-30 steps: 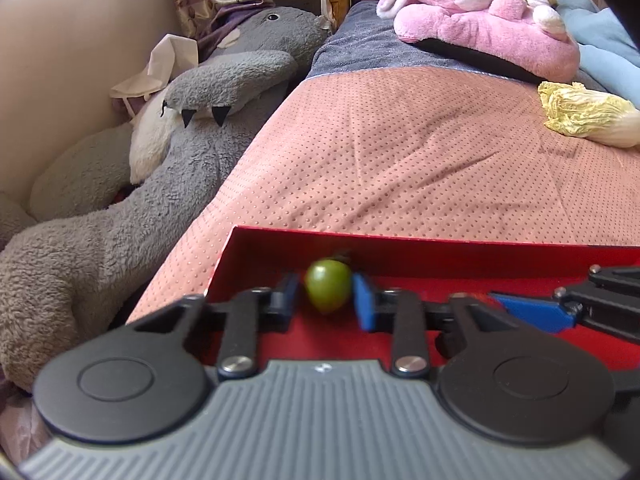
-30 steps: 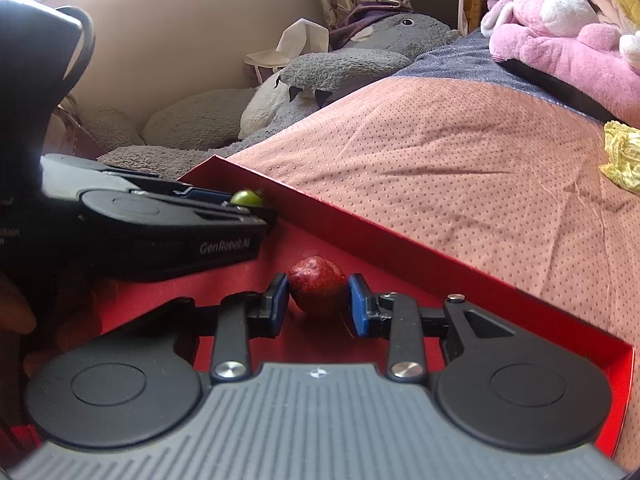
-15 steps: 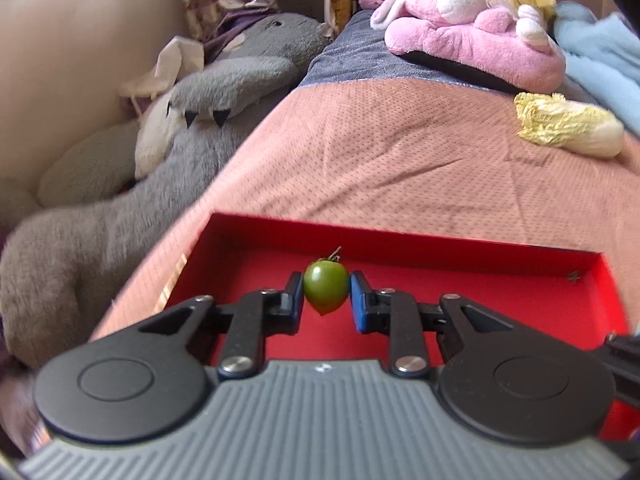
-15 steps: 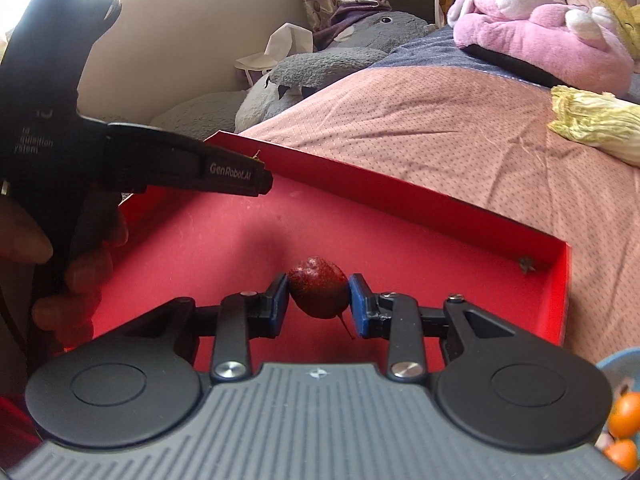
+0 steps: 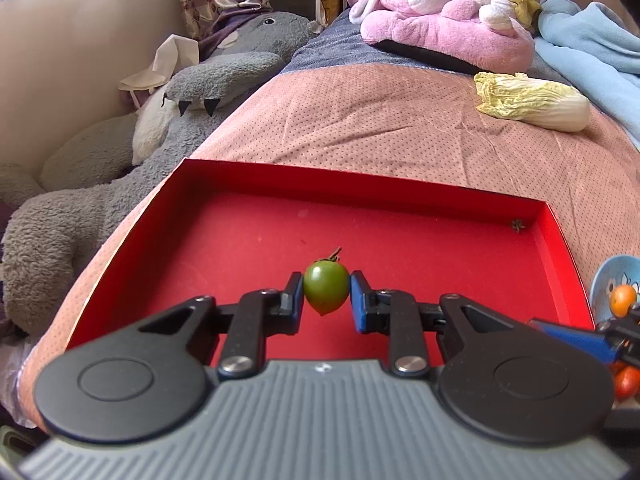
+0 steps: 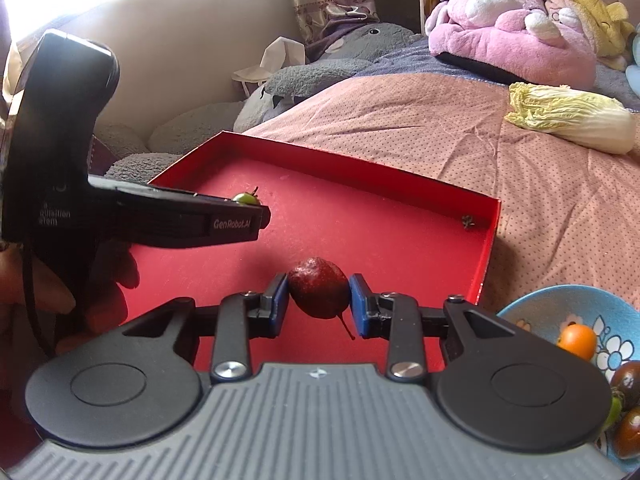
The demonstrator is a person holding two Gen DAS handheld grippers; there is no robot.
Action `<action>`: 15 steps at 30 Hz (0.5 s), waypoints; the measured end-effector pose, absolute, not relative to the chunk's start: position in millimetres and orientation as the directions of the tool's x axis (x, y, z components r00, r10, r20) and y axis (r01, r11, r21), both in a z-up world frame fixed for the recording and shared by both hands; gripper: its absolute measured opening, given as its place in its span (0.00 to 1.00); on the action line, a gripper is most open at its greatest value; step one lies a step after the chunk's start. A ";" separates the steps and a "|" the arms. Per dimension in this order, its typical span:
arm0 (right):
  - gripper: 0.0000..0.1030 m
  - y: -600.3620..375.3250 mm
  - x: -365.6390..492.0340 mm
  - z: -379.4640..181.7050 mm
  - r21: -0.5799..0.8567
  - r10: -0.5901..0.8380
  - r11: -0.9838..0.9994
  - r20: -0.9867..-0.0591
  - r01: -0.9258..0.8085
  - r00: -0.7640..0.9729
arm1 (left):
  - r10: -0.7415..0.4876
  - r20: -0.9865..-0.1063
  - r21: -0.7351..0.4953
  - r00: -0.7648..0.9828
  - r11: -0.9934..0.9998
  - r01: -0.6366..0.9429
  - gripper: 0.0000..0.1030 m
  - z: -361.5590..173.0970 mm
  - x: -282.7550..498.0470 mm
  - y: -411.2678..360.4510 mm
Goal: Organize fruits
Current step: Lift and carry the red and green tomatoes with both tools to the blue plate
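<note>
Both tools have pulled back from the far wall of the red tray (image 5: pixel 400 190), each carrying fruit above its floor. The left tool (image 5: pixel 326 295) pinches a green cherry tomato (image 5: pixel 326 292); the right tool (image 6: pixel 319 298) pinches a dark red fruit (image 6: pixel 318 293) with a stem. The tray looks emptied, so both fruits are likely headed for the blue bowl (image 6: pixel 532 308) beside the tray's right edge on the bed (image 6: pixel 460 120). The right view alone shows the bowl's orange and dark tomatoes, and a hand (image 6: pixel 60 292) holding the left tool.
</note>
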State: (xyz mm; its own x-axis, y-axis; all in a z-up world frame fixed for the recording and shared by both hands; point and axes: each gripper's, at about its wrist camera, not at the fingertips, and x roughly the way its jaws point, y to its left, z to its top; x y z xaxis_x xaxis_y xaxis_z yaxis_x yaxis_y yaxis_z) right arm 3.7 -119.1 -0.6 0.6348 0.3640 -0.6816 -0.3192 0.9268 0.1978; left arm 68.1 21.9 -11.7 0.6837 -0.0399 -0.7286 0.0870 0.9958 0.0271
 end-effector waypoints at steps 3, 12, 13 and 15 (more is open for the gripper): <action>0.37 -121.3 -0.6 2.6 0.195 0.364 0.927 -0.678 -0.322 0.639 | -0.038 -0.724 0.033 0.689 0.995 0.090 0.27 -10.0 62.5 18.1; 0.37 -125.7 -15.3 9.0 0.192 0.363 0.928 -0.670 -0.320 0.648 | -0.051 -0.711 0.040 0.701 0.993 0.112 0.27 -6.9 49.0 12.3; 0.37 -127.0 -16.7 9.5 0.193 0.361 0.928 -0.669 -0.318 0.649 | -0.052 -0.710 0.041 0.702 0.993 0.114 0.27 -6.8 48.1 12.0; 0.37 -129.9 -19.2 10.3 0.194 0.358 0.930 -0.668 -0.312 0.652 | -0.056 -0.709 0.039 0.703 0.992 0.119 0.27 -6.7 46.6 11.3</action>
